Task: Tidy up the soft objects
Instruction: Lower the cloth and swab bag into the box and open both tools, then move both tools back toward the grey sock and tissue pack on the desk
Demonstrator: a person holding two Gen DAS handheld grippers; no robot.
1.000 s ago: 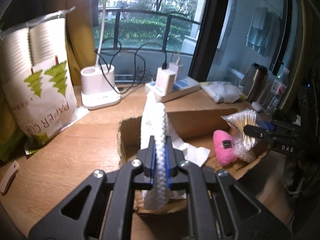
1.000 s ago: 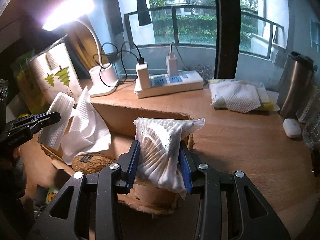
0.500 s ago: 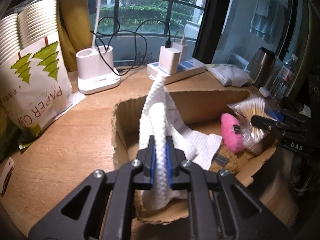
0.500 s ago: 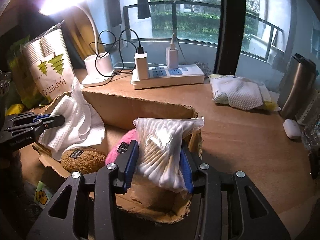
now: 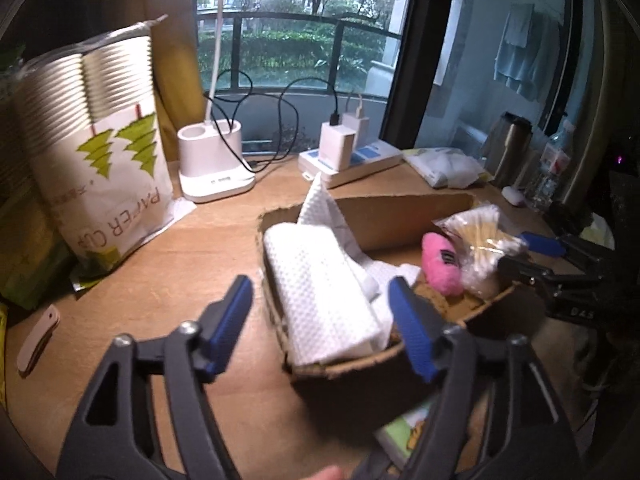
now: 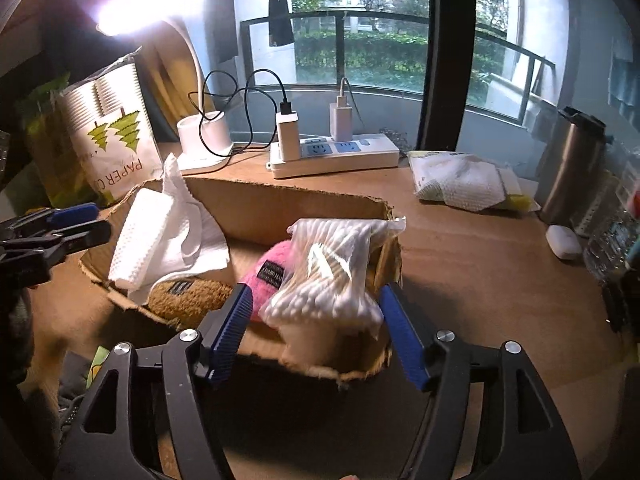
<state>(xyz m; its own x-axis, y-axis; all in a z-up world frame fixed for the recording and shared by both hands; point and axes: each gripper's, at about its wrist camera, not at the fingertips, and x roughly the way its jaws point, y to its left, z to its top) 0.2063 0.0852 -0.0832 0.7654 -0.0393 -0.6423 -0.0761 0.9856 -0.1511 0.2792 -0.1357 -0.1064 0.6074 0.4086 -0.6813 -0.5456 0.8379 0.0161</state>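
At the left end of the cardboard box (image 5: pixel 400 216), your left gripper (image 5: pixel 320 320) has just been opening; its jaws stand wide with the folded white cloth (image 5: pixel 320 292) lying between them but no pad pressing on it. That cloth looks light and limp and will likely sag or unfold if you take a single layer, so grip across the thick folded stack near its middle. It rests against the box's left wall, one loose corner poking up above the rim.

Moving right, a brown plush piece (image 6: pixel 188 300) sits partly under the cloth, and a pink plush toy (image 6: pixel 268 276) lies beside it in the middle of the box; both should squash easily and tolerate a firm pinch.

Farther right, your right gripper (image 6: pixel 316 328) has also just been opening, and the bag of cotton swabs (image 6: pixel 332 276) stands free between its spread jaws, leaning at the box's right corner. The plastic is probably slick and crinkly; pinch the bulk of the swabs, not the loose top.

Box walls are low and ragged, so lift clear before sliding out. Open desk (image 6: pixel 480 288) lies to the right; the power strip (image 6: pixel 340 156) and its cables crowd the far side.
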